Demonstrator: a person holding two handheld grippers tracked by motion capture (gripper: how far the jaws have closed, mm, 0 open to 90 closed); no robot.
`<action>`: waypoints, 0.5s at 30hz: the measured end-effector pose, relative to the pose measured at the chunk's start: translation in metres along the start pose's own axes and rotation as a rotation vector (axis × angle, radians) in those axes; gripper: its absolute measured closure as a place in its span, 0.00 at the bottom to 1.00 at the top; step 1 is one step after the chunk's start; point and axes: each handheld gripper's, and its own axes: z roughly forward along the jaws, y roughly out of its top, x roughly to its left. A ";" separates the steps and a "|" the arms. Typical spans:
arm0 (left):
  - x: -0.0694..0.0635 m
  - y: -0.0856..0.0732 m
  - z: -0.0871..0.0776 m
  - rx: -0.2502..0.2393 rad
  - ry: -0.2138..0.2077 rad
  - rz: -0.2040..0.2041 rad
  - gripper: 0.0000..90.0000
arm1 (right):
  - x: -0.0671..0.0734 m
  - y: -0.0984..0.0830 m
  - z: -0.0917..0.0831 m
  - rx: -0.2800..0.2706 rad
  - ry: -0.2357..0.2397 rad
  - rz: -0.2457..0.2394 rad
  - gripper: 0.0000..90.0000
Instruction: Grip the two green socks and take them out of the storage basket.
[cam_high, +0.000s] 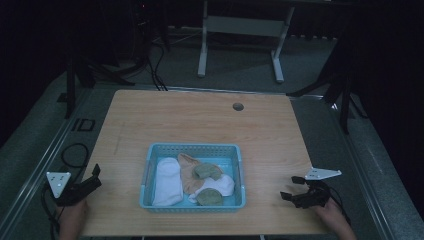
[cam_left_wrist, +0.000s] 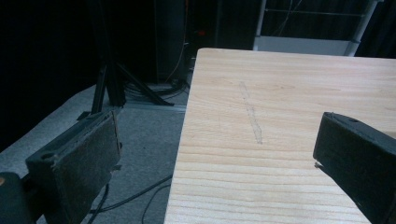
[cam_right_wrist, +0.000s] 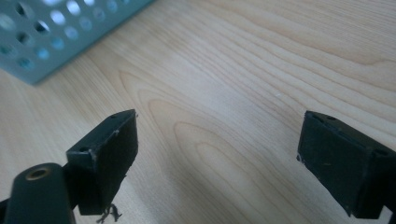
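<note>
Socks (cam_high: 192, 181) lie heaped in the blue basket (cam_high: 150, 160) at the near middle of the tabletop (cam_high: 200, 117): a white one (cam_high: 167, 181) along the left side, a tan one (cam_high: 187, 172) beside it, and two grey-green bundles (cam_high: 207, 171) with another white piece (cam_high: 222, 186) toward the right. We hold the left tool (cam_high: 92, 179) at the near left edge of the tabletop, its jaws spread wide with nothing between them, and the right tool (cam_high: 292, 187) near the right edge, likewise spread and empty; the right gripper view shows a corner of the basket wall (cam_right_wrist: 51, 42) off to the far left of the bare wood. We judge that the step in hand is the first reach into the basket, so both tools are well apart from the load. To do it well, we should pick one sock that lies free on top, the white one at the left looking easiest for the left tool, and come down over the rim instead of brushing the wall, since the light basket may slide. We should pinch a single layer of cloth near its middle, so the neighbours are not dragged out with it.
</note>
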 end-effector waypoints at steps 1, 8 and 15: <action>0.000 0.000 0.000 0.000 0.000 0.000 0.01 | 0.002 0.002 0.001 0.013 0.010 -0.003 0.14; 0.000 0.000 0.000 0.000 -0.001 0.002 0.01 | 0.011 0.013 0.008 0.059 0.061 -0.076 0.14; 0.000 0.000 0.000 0.000 -0.004 0.001 0.01 | 0.015 0.023 0.010 0.063 0.087 -0.071 0.14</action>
